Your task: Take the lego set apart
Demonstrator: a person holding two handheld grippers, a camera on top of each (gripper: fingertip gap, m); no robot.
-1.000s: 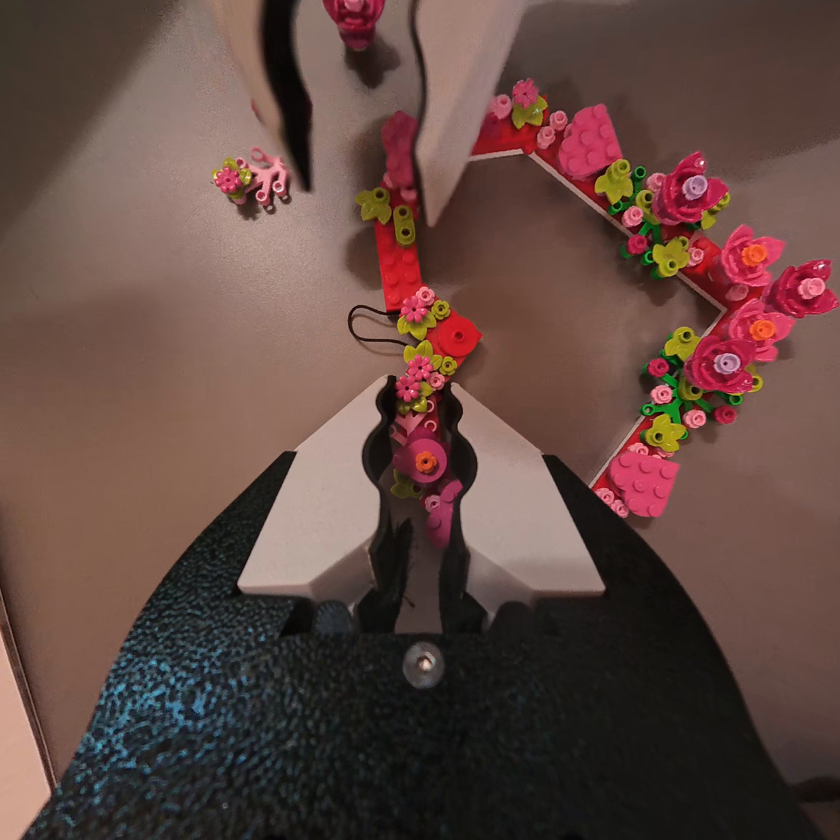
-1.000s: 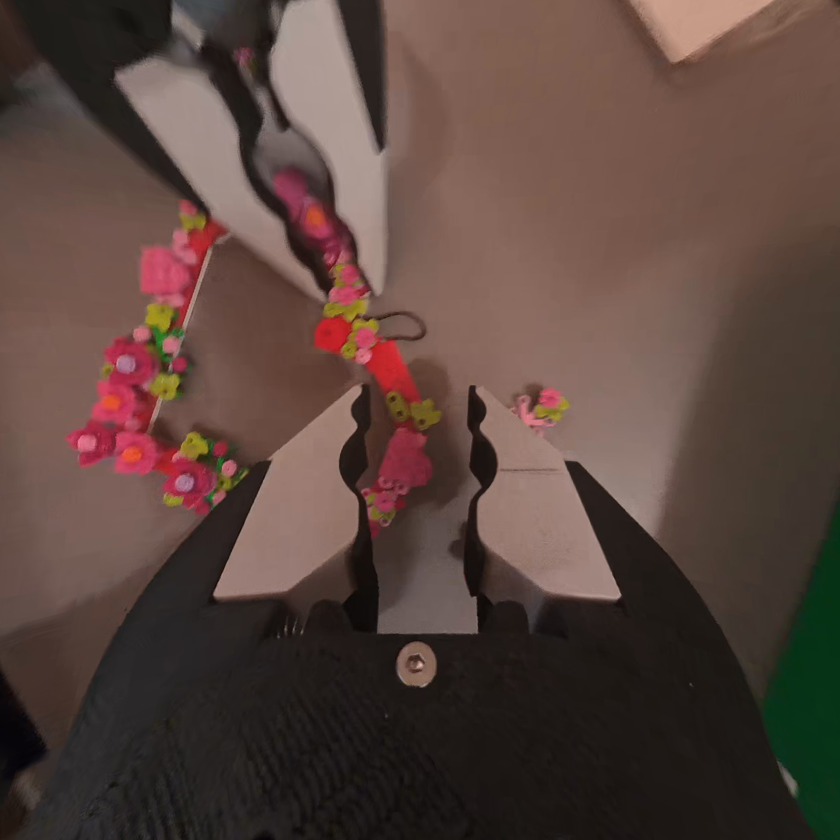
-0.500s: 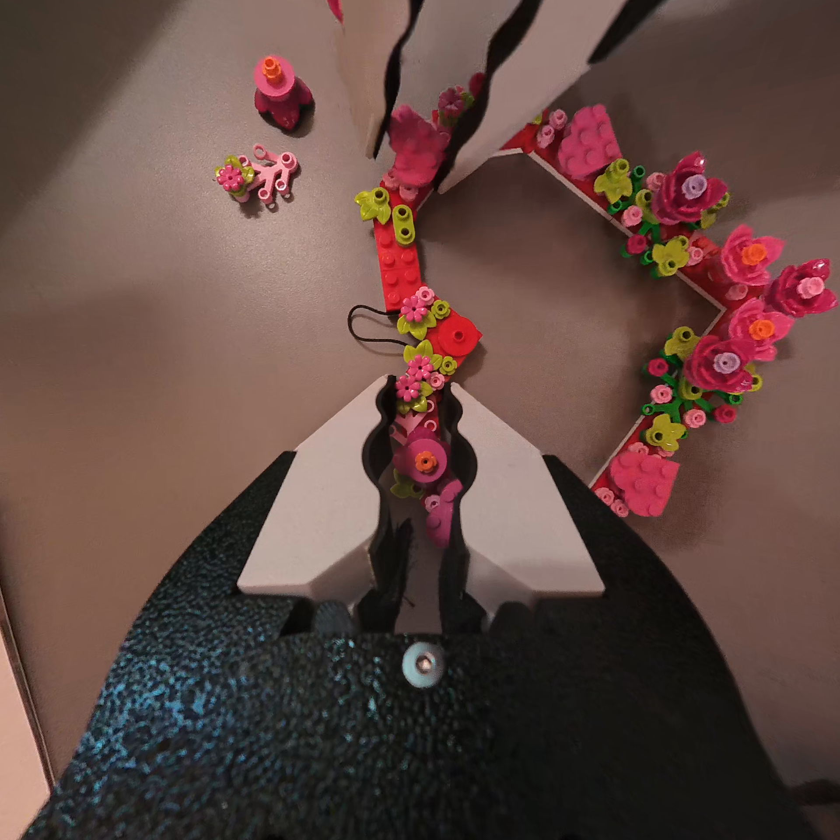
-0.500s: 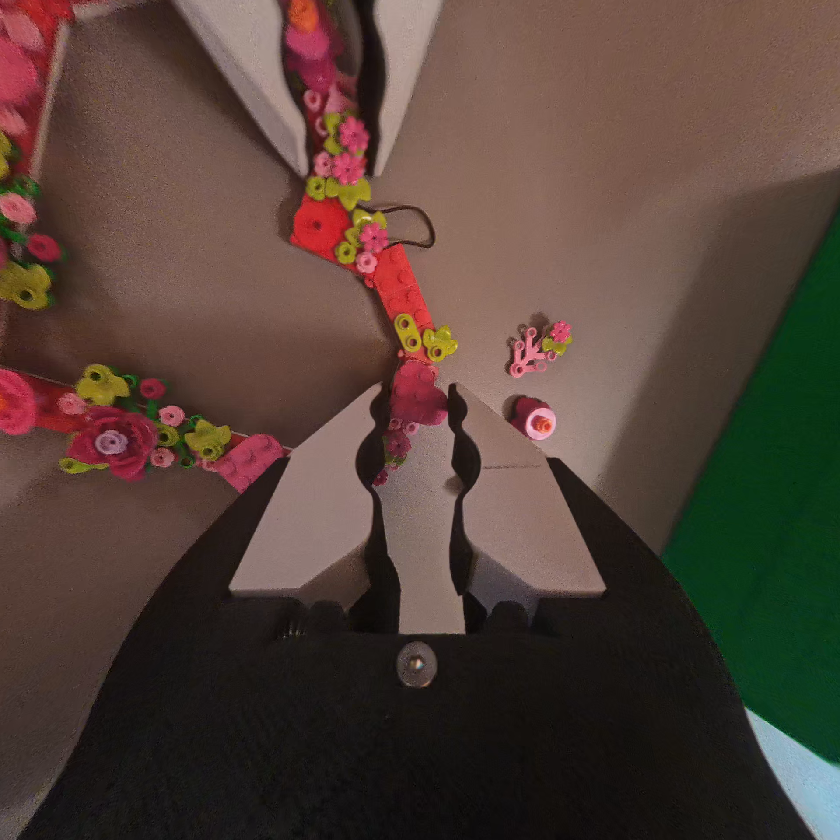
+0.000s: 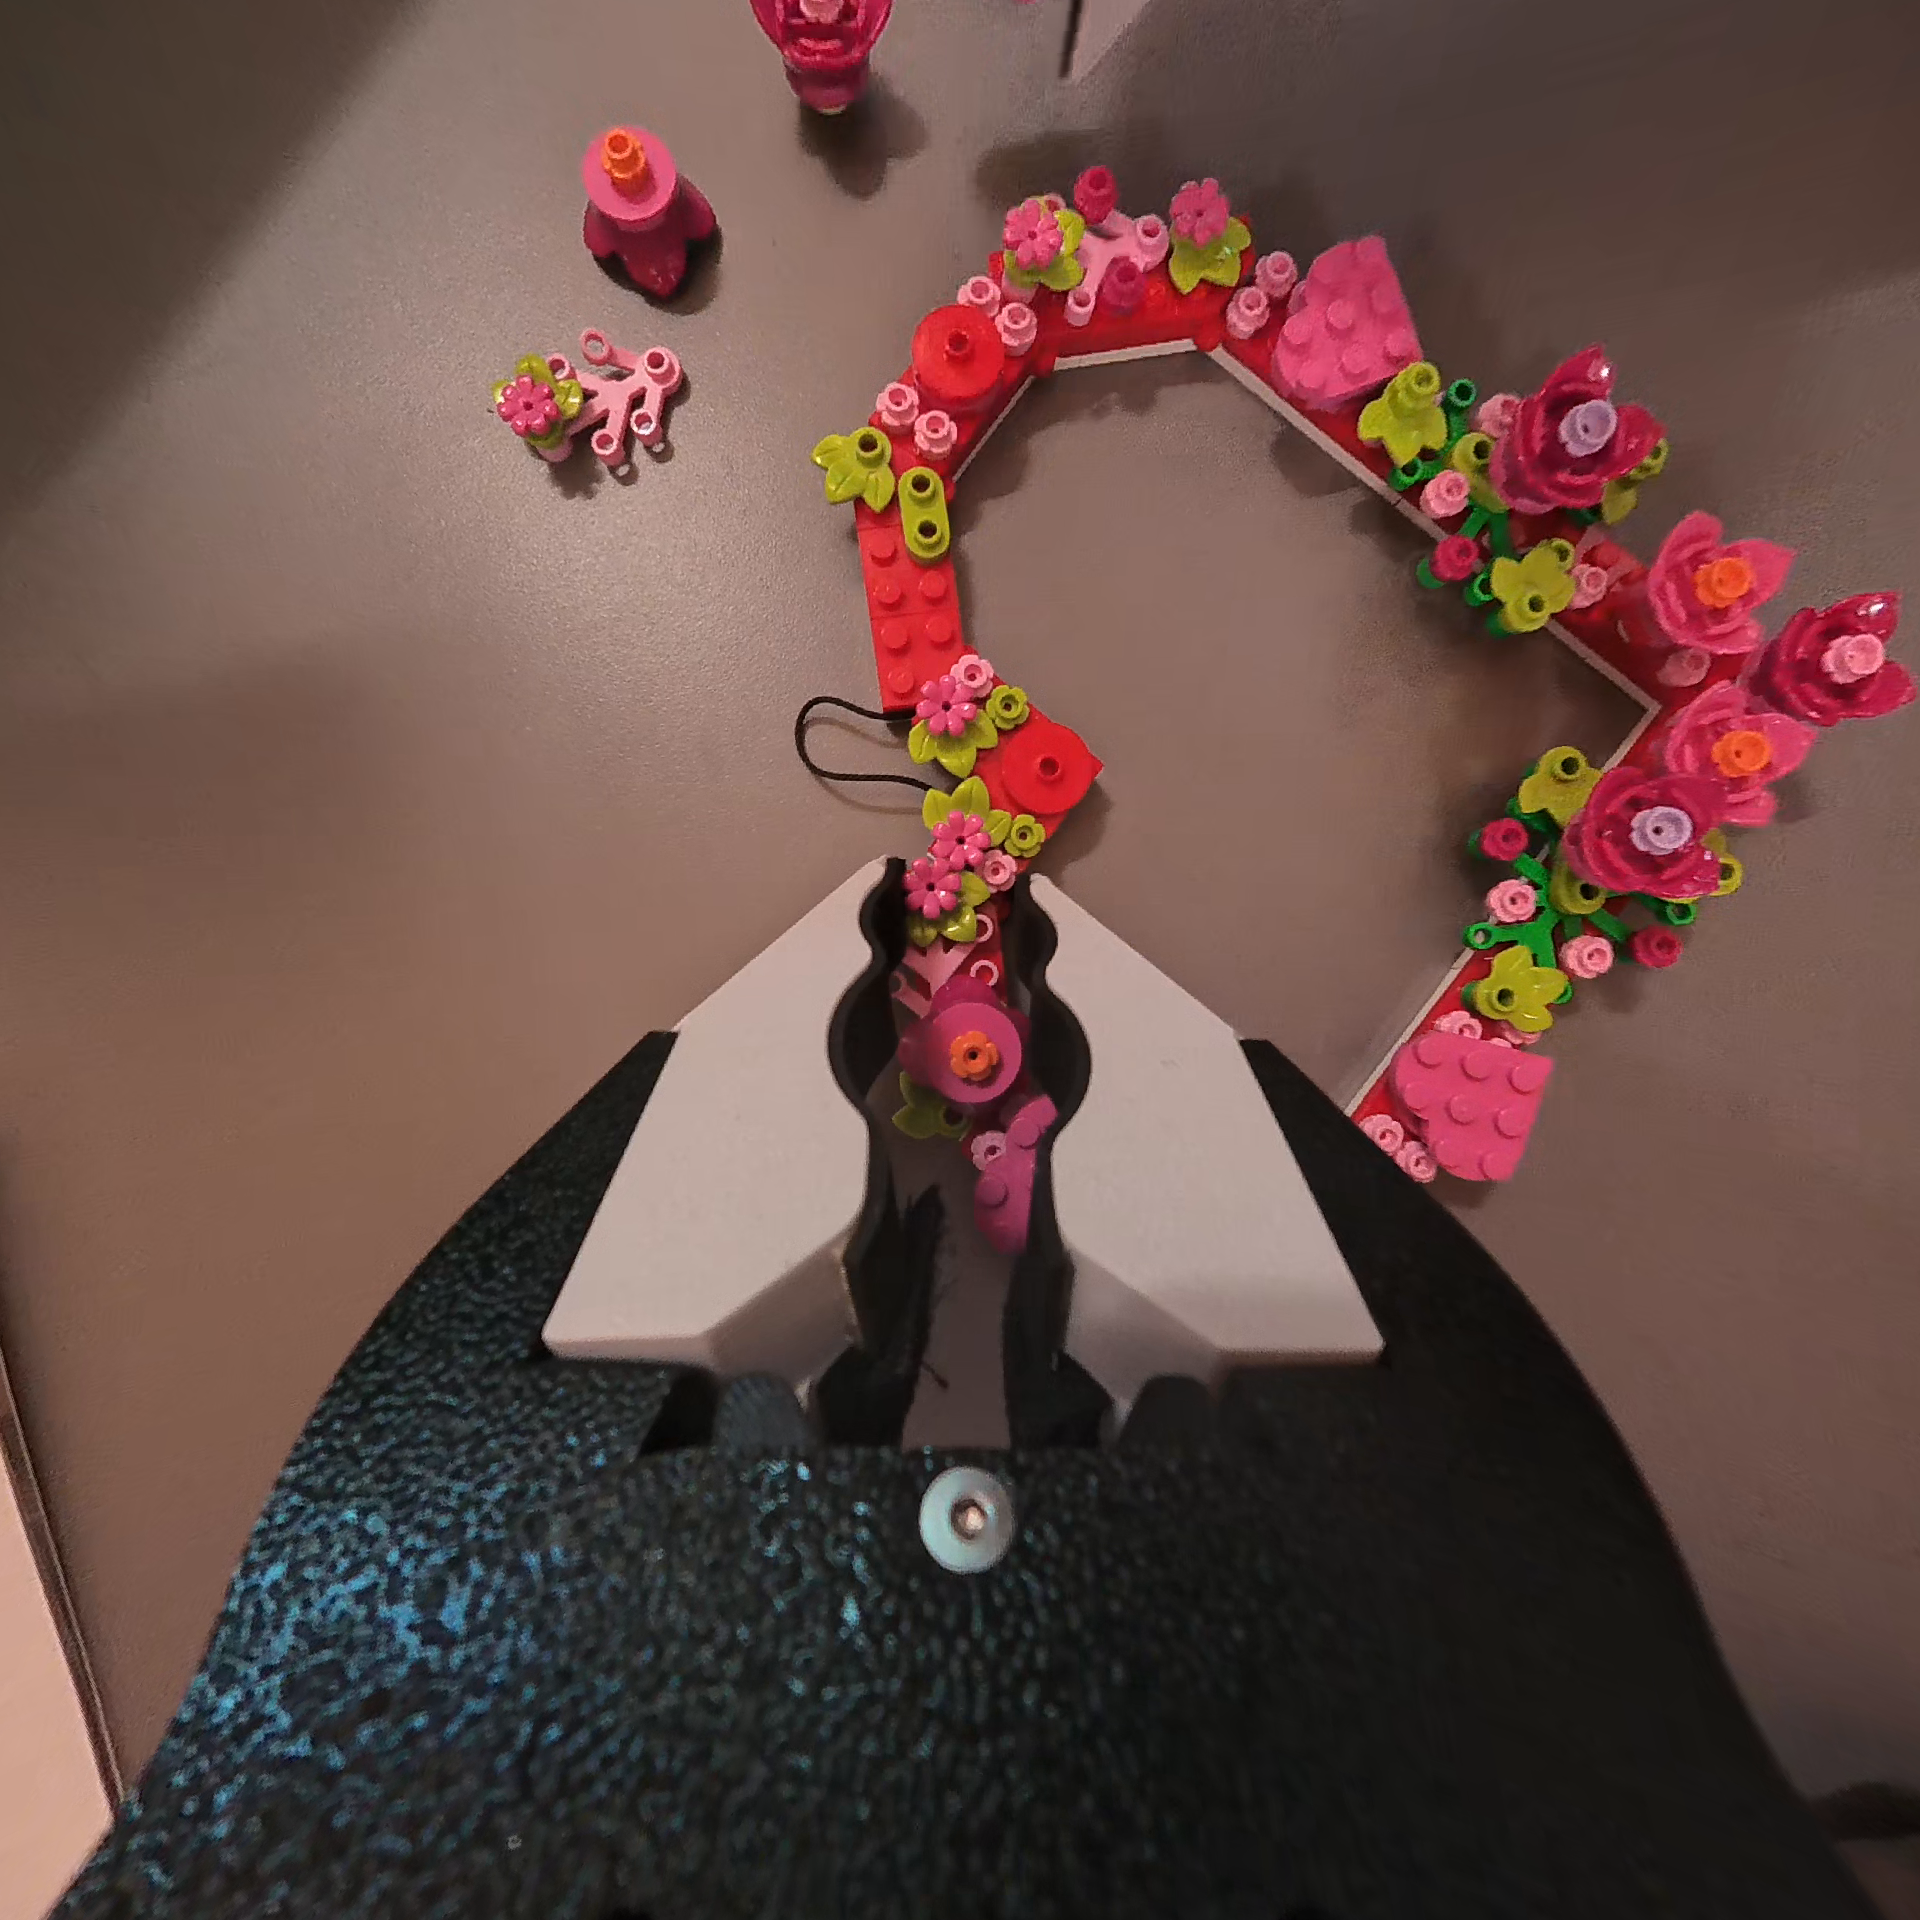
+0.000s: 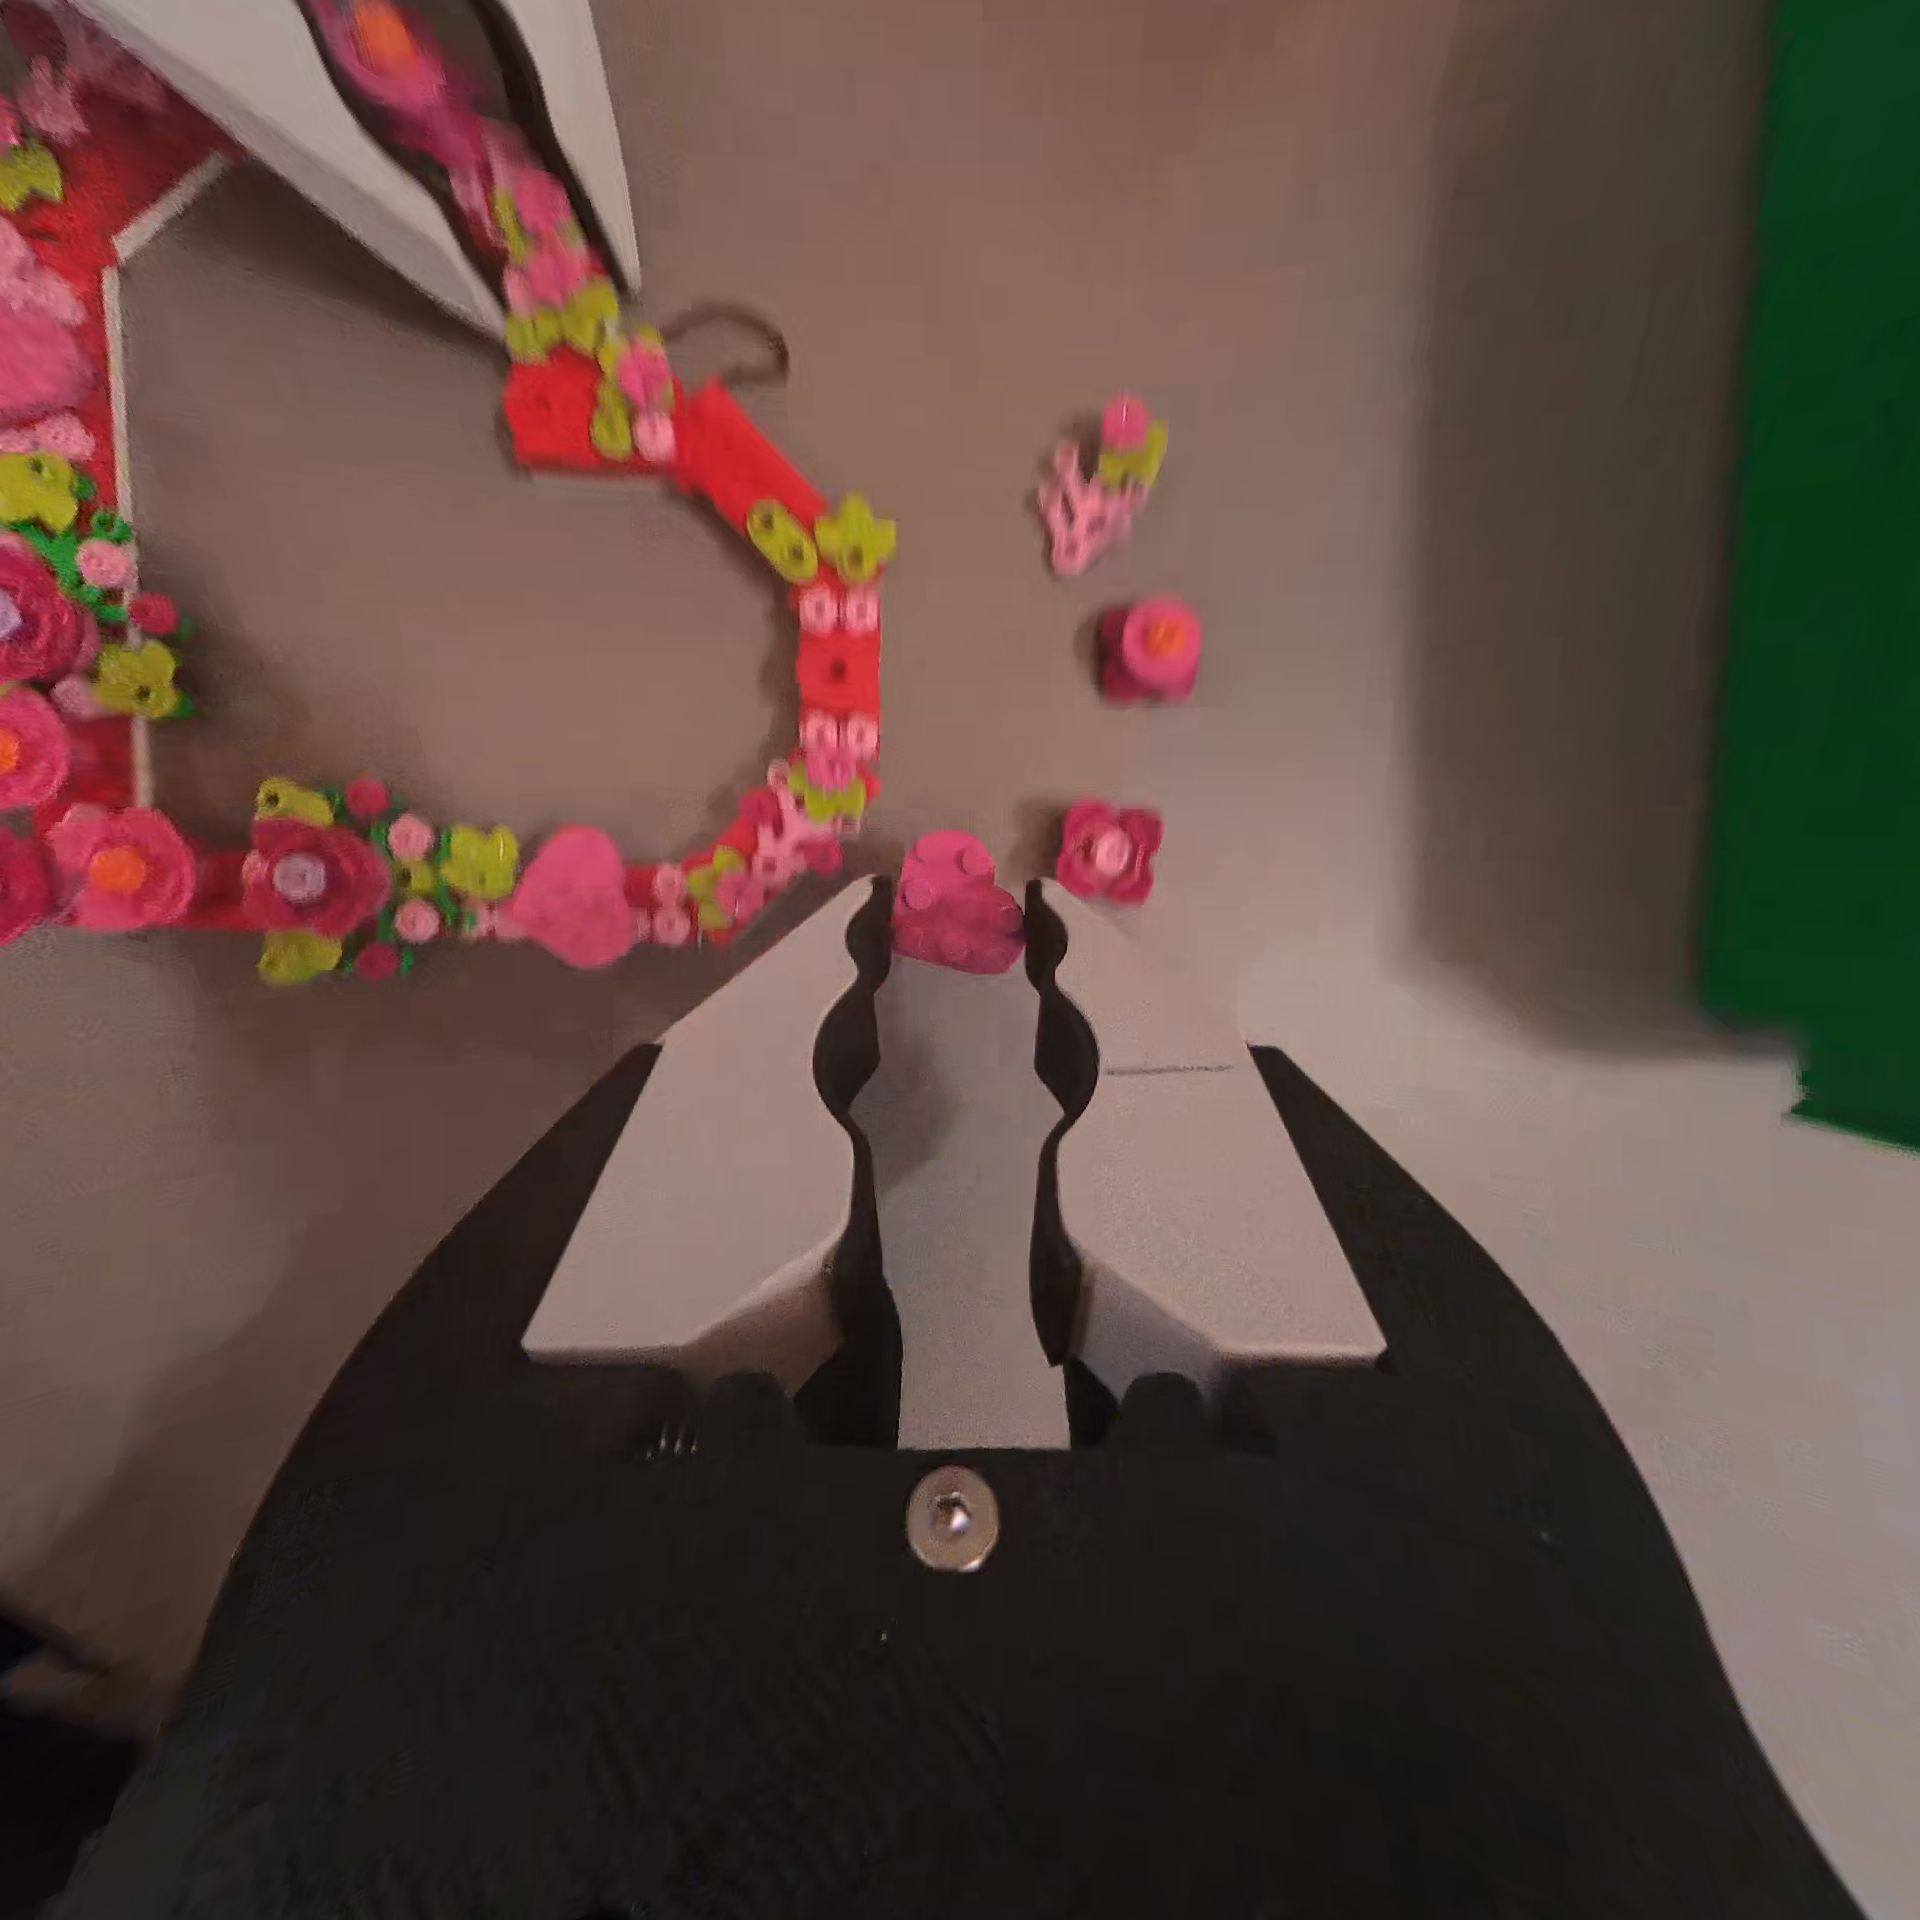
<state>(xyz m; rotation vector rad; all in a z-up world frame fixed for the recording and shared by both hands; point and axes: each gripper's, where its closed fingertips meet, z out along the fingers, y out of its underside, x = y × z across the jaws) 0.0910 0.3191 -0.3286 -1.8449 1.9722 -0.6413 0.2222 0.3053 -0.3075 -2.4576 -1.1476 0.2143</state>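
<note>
The lego set is a red heart-shaped frame covered with pink and magenta flowers and lime leaves, lying flat on the grey table. My left gripper is shut on the frame's near end, over a magenta flower with an orange stud. In the blurred right wrist view my right gripper is shut on a small magenta heart piece, held clear of the frame. The left gripper shows there at the top left, still on the frame.
Loose pieces lie left of the frame: a pink coral piece with a flower, a magenta flower with an orange stud and another magenta flower. A black cord loop hangs off the frame. A green surface borders the table at the right.
The right gripper closed on the magenta heart piece at the frame's far end, pulled it off and drew back out of the left wrist view. The left gripper has held still.
</note>
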